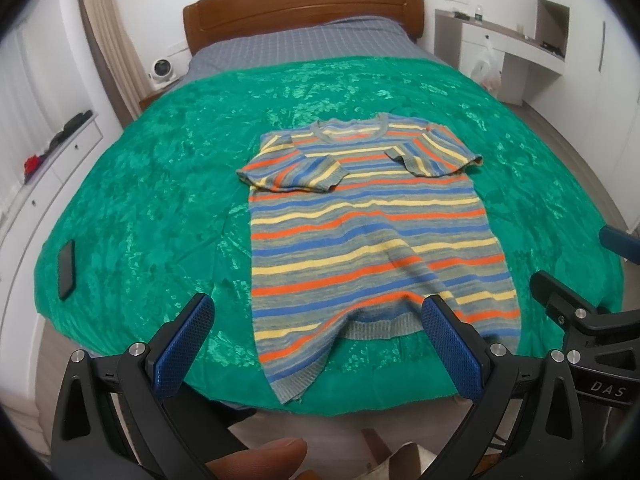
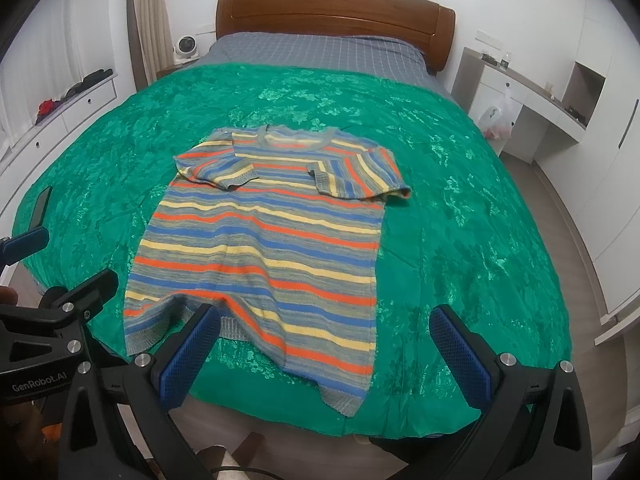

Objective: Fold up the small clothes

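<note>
A striped knit shirt (image 1: 360, 232) is laid flat on the green bedspread (image 1: 160, 184) of the bed, neckline toward the wooden headboard (image 1: 304, 8) and hem toward the foot edge, so that its long axis runs straight away from both cameras. Both short sleeves are seen turned in over the chest, which suggests that the sleeve folds are done and a fold along the length is what remains. The hem is uneven: one corner is draped over the bed edge toward the viewer, while the rest of the ribbed band lies a little further in. The left gripper (image 1: 316, 344) is held just short of the hem, its fingers spread wide and empty, with the overhanging corner framed between them and the shirt's body lying ahead and slightly to its right. In the right wrist view the right gripper (image 2: 324, 344) is likewise spread wide with nothing held; the shirt (image 2: 260, 240) lies ahead and to its left, and its hanging hem corner falls between the two fingers. Neither gripper is touching cloth. The two are judged about equally near the hem, each fronting one half of it, so the coming move is taken to hinge on a short forward reach to the two hem corners, then a carry along the long axis toward the neckline. A dark phone (image 1: 66, 270) lies on the bedspread well to the left, clear of that path.
</note>
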A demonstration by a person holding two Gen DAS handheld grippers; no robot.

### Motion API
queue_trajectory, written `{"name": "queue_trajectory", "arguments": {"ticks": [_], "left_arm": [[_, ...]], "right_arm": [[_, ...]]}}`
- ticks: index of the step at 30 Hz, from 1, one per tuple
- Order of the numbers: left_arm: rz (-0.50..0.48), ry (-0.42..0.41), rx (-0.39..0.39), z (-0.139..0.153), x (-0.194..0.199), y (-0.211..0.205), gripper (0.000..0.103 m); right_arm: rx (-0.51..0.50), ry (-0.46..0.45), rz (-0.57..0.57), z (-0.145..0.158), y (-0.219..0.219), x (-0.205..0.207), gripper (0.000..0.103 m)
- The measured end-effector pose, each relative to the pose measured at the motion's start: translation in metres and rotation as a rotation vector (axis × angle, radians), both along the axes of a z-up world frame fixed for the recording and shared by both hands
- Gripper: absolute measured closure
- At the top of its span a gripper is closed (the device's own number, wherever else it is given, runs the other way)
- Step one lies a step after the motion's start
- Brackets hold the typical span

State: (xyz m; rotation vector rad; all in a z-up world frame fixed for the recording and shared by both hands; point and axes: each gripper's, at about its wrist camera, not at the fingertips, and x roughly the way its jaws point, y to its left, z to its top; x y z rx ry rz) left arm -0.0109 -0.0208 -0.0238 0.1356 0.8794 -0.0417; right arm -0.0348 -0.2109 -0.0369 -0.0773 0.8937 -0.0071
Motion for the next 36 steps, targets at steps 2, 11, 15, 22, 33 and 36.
{"name": "queue_trajectory", "arguments": {"ticks": [2, 11, 15, 22, 33, 36], "left_arm": [[0.0, 0.002, -0.001, -0.001, 0.0, 0.0, 0.0], [-0.009, 0.011, 0.0, -0.001, 0.0, -0.001, 0.0], [-0.018, 0.006, 0.003, -0.003, 0.0, -0.002, 0.0], [-0.013, 0.012, -0.002, -0.006, 0.003, 0.001, 0.0], [-0.009, 0.057, -0.04, -0.011, 0.006, 0.004, 0.0], [0.001, 0.065, -0.042, -0.012, 0.007, 0.005, 0.0]], "right_arm": [[-0.002, 0.001, -0.001, 0.0, 0.0, 0.0, 0.0], [-0.004, 0.002, -0.006, -0.002, -0.001, -0.001, 0.0], [-0.013, 0.001, -0.01, -0.003, -0.001, -0.001, 0.0], [-0.054, -0.007, -0.073, -0.001, -0.007, -0.001, 0.0], [-0.102, -0.016, -0.1, 0.0, -0.014, -0.001, 0.0], [-0.106, -0.017, -0.101, 0.0, -0.014, -0.002, 0.0]]}}
